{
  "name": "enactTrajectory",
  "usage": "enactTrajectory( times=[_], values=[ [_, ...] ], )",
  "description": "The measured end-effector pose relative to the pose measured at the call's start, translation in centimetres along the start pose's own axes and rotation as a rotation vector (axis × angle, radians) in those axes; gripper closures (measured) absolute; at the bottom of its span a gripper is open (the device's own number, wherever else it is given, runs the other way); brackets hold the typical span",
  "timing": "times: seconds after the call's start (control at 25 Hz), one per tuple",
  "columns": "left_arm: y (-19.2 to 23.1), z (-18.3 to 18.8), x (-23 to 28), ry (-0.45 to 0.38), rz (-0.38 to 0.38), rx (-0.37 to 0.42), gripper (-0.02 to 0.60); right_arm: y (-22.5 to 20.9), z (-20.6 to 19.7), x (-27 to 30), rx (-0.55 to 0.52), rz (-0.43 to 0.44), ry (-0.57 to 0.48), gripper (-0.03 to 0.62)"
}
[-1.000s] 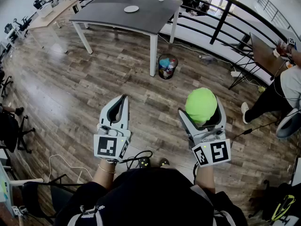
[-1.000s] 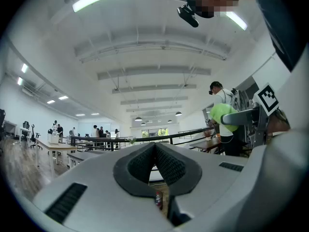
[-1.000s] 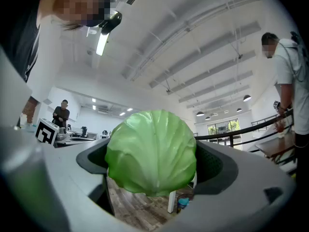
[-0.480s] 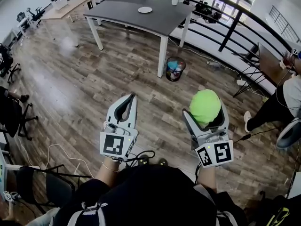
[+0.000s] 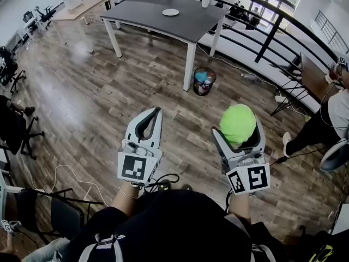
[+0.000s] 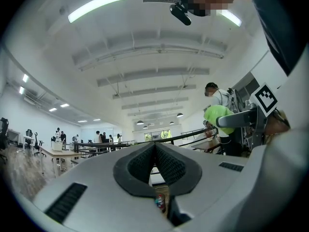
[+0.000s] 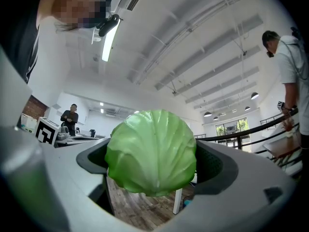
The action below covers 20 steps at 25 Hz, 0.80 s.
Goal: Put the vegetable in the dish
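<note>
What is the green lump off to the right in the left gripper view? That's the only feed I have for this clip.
Observer: A green cabbage. The right gripper view shows it clamped between the jaws of the right gripper.
Operator: Is the dish anywhere close?
Observer: No. The head view shows a white dish on a dark table, far ahead of both grippers.
Operator: So what is below the cabbage?
Observer: Only the wooden floor. In the head view the cabbage is held in the air over the planks, well short of the table.
</note>
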<state>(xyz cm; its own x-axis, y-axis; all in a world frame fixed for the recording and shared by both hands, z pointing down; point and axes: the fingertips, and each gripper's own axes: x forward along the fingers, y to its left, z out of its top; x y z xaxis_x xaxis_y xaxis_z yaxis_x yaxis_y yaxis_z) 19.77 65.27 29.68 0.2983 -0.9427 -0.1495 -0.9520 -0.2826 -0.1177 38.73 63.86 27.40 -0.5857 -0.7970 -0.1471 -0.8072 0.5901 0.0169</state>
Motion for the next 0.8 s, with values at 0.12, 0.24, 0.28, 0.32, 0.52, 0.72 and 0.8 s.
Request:
enactTrajectory(
  times=[0.12, 0.24, 0.28, 0.32, 0.52, 0.72, 0.8],
  values=[
    [-0.1, 0.1, 0.1, -0.012, -0.003, 0.015, 0.581, 0.0, 0.0, 0.2, -0.013, 0.004, 0.0, 0.069],
    [-0.4, 0.2, 0.1, 0.002, 0.003, -0.006, 0.581, 0.0, 0.1, 0.2, -0.022, 0.013, -0.004, 0.069],
    [-0.5, 0.1, 0.2, 0.01, 0.005, -0.016, 0.581, 0.0, 0.1, 0.2, -0.026, 0.016, -0.004, 0.069],
    [-0.7, 0.0, 0.2, 0.013, 0.007, -0.019, 0.581, -0.1, 0.1, 0.2, -0.03, 0.019, -0.003, 0.069],
    [-1.2, 0.2, 0.7, 0.007, 0.022, -0.008, 0.581, -0.8, 0.3, 0.2, -0.039, 0.041, -0.005, 0.069],
    [-2.0, 0.2, 1.0, -0.003, 0.019, 0.009, 0.581, -1.2, 0.5, 0.1, -0.074, 0.054, -0.013, 0.069],
    [-2.3, 0.1, 1.0, -0.001, 0.031, 0.007, 0.581, -1.3, 0.4, -0.1, -0.075, 0.067, -0.017, 0.069]
  ],
)
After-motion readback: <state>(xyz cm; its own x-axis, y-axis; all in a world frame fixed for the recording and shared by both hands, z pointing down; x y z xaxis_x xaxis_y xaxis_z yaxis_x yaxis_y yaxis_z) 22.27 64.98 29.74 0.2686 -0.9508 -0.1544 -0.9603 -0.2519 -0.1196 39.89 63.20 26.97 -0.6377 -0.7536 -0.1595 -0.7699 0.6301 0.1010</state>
